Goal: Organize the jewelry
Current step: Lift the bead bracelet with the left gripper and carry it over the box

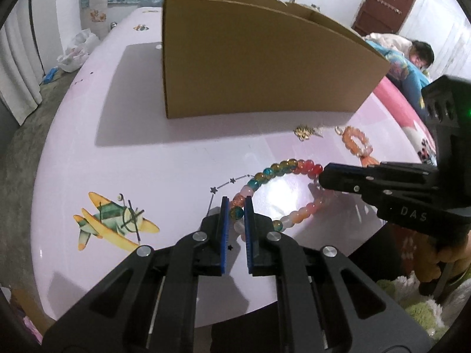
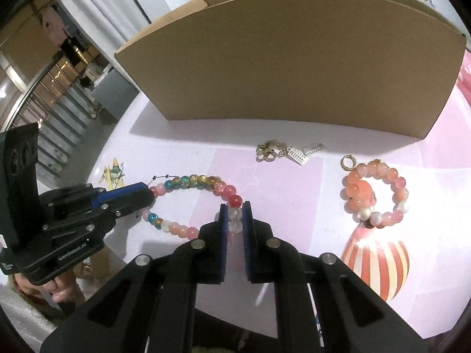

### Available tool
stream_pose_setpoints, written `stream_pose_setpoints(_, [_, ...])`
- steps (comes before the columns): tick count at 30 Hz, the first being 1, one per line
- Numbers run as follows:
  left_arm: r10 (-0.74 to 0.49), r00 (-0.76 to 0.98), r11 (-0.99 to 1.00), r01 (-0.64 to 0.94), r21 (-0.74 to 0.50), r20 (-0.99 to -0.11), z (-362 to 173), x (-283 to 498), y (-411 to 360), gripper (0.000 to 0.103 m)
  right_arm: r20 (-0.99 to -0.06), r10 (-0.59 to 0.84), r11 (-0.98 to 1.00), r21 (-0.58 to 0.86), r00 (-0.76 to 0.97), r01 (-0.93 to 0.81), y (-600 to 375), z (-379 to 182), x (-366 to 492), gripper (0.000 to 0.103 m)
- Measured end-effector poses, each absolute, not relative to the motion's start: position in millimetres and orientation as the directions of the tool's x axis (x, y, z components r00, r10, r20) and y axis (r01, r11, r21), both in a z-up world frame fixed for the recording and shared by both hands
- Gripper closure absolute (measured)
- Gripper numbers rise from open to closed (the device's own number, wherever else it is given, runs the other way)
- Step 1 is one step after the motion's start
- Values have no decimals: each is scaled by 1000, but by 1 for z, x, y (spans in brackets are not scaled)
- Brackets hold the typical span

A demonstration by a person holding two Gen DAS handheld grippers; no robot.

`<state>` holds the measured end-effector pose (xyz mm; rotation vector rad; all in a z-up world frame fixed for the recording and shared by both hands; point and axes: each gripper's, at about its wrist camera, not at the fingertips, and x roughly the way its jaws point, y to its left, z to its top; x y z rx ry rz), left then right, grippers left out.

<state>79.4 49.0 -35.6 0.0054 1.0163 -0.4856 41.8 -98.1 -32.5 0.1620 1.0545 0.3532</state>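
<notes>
A glossy pale pink tabletop point(image 1: 141, 158) fills the scene, printed with a yellow-and-green cartoon plane point(image 1: 113, 223) at the left and, over on the right, a red-and-white striped balloon point(image 2: 375, 264). Off the left edge there's grey floor, a white curtain point(image 1: 16, 67) and a crumpled plastic bag point(image 1: 76, 51); across the back stands a big open cardboard box point(image 1: 250, 67), and beyond it at far right a dark brown door point(image 1: 385, 6). Now to the action: the left gripper point(image 1: 237, 206) comes in from the near edge, angled down at the table, its blue-padded jaws pinched onto the left end of the multicoloured bead bracelet point(image 1: 265, 176), one teal-gold bead caught right between them. The bracelet lies as a loop on the table in front of the box, stretched between the two tools. At its other end the right gripper point(image 2: 235, 214) reaches in from the right, tilted down too, a hand point(image 1: 450, 260) wrapped round its grip, jaws nipped tight on the pale beads beside the red ones. Just in front of the box sits a small gold-and-silver charm cluster point(image 2: 290, 151), and to the right of that a coiled orange-and-pink bead bracelet point(image 2: 374, 194), both untouched and well apart from the grippers.
</notes>
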Motion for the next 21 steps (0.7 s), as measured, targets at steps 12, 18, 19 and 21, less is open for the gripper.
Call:
stream_pose_setpoints(12, [-370, 415, 895, 400, -198, -831, -37, 84, 39, 76, -836, 288, 950, 190, 466, -246, -84, -32, 48, 92])
stream_pose_setpoints(18, [-299, 446, 896, 435, -88, -843, -37, 80, 24, 76, -834, 285, 951, 184, 472, -249, -87, -32, 47, 92])
stream_pose_setpoints(19, [-285, 452, 896, 438, -68, -845, -37, 79, 22, 77, -834, 284, 951, 183, 473, -249, -89, -31, 47, 92])
stream_pose_setpoints(21, [-265, 464, 898, 438, -40, -845, -38, 78, 20, 82, -834, 279, 952, 175, 476, -251, -82, -33, 48, 92])
